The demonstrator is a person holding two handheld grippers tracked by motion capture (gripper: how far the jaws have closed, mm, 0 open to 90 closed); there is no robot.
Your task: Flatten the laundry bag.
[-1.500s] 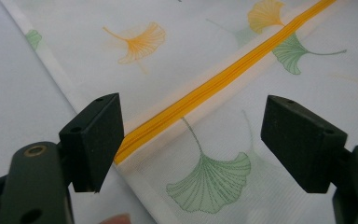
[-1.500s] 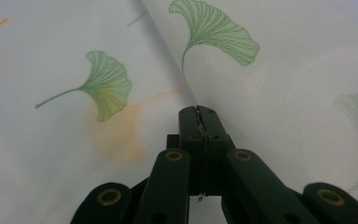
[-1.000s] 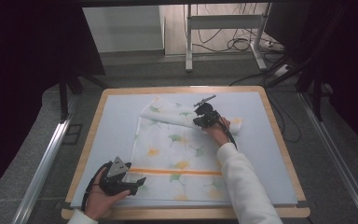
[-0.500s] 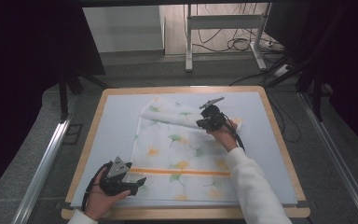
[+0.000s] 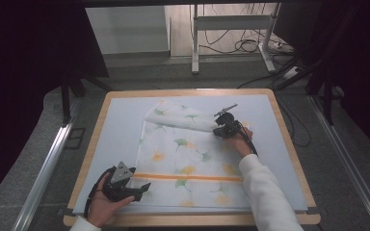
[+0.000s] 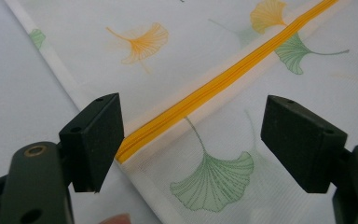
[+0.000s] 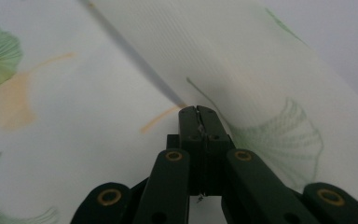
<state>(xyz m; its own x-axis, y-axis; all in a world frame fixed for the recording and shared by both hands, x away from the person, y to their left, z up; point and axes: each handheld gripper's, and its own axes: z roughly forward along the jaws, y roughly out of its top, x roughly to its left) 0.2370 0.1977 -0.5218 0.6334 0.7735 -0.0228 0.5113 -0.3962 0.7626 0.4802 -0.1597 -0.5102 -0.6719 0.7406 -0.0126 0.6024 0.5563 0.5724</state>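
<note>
A thin white mesh bag (image 5: pixel 192 159) printed with green and orange leaves lay flat on the pale blue table (image 5: pixel 120 120), its far edge folded back toward the person in a slanting flap. An orange zipper (image 5: pixel 188 177) ran across it near the person's side. The left gripper (image 5: pixel 137 188) rested at the near left corner of the bag with its jaws wide apart, straddling the end of the zipper (image 6: pixel 214 84) without pressing on it. The right gripper (image 5: pixel 218 131) sat at the far right part of the bag, at the edge of the folded flap; in the right gripper view its jaws were together (image 7: pixel 198 114), with what looked like a sliver of the cloth pinched between them, though that could not be told for sure. The bag seemed very light, limp and a bit slippery, so it would likely drag and wrinkle when pulled by one point. The firmer spots to grip were probably the stitched hem and the zipper tape, since the open mesh could snag or stretch
</note>
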